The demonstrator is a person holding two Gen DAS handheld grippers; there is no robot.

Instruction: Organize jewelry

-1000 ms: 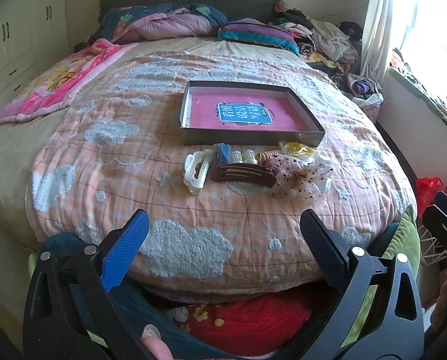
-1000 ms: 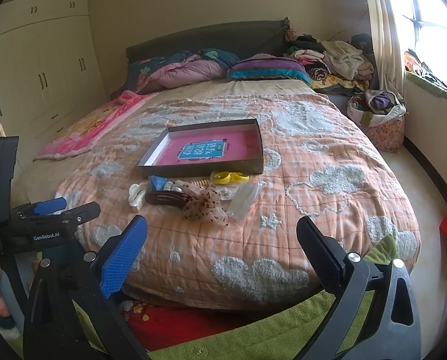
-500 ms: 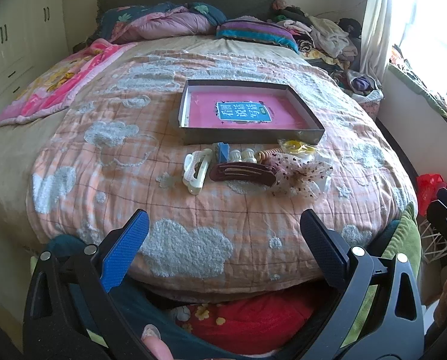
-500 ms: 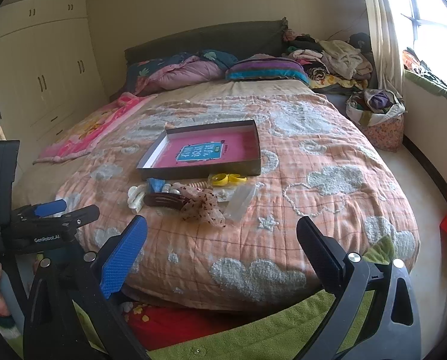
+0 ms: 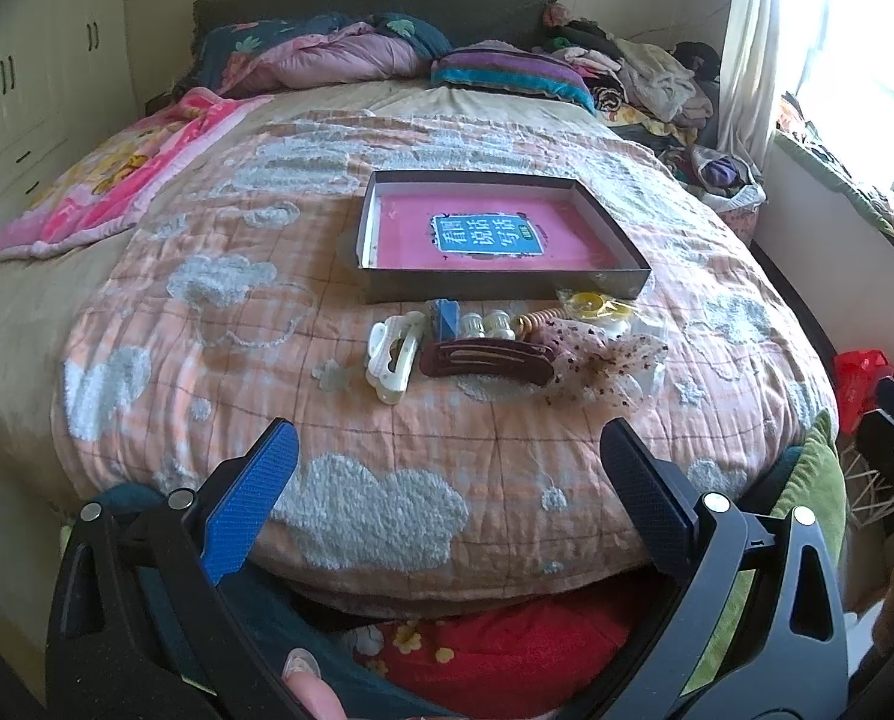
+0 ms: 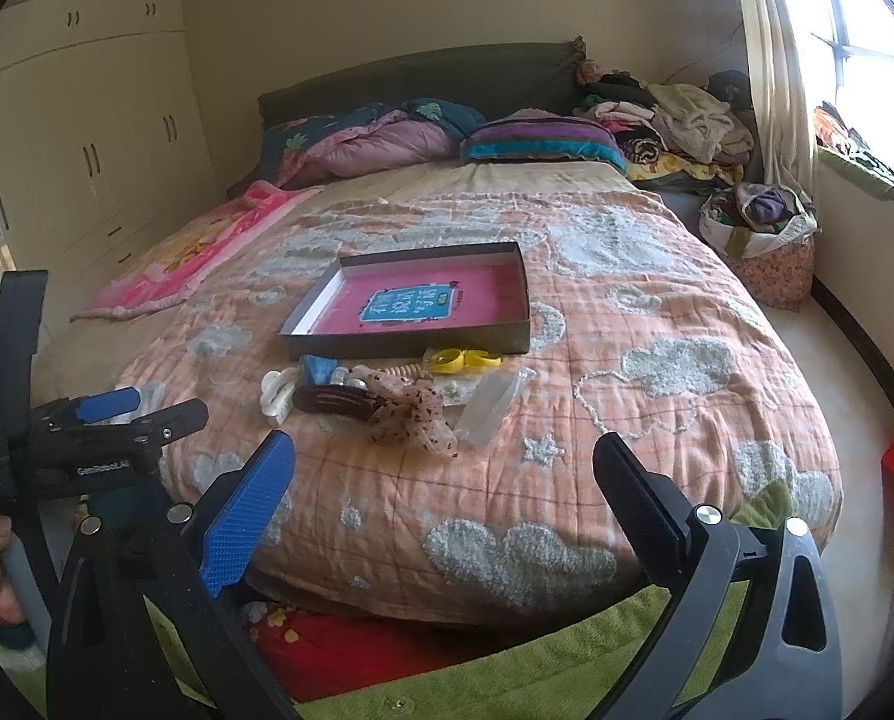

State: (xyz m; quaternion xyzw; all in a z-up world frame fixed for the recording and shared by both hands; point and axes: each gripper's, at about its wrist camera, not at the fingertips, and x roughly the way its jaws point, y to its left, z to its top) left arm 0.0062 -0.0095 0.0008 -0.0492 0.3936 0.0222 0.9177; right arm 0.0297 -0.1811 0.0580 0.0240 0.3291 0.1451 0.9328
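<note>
A shallow dark box (image 5: 567,183) (image 6: 303,315) with a pink bottom lies on the quilted bed. In front of it sits a cluster of hair accessories: a white claw clip (image 5: 392,355) (image 6: 277,392), a brown barrette (image 5: 486,358) (image 6: 336,402), a blue clip (image 5: 445,317), a yellow piece (image 5: 592,304) (image 6: 460,359), a dotted mesh bow (image 5: 606,363) (image 6: 420,417) and a clear packet (image 6: 489,408). My left gripper (image 5: 447,480) hangs open near the bed's foot, well short of the cluster. My right gripper (image 6: 444,483) is open too, further right, empty.
Pillows and a pink blanket (image 5: 105,180) lie at the bed's head and left. Clothes are piled at the back right (image 6: 675,114), with a full basket (image 6: 765,240) on the floor by the window. The left gripper's body (image 6: 81,450) shows at the right view's left edge.
Both views have crept slightly closer to the bed and tilted a little. Nothing on the bed has moved, and both grippers stay open.
</note>
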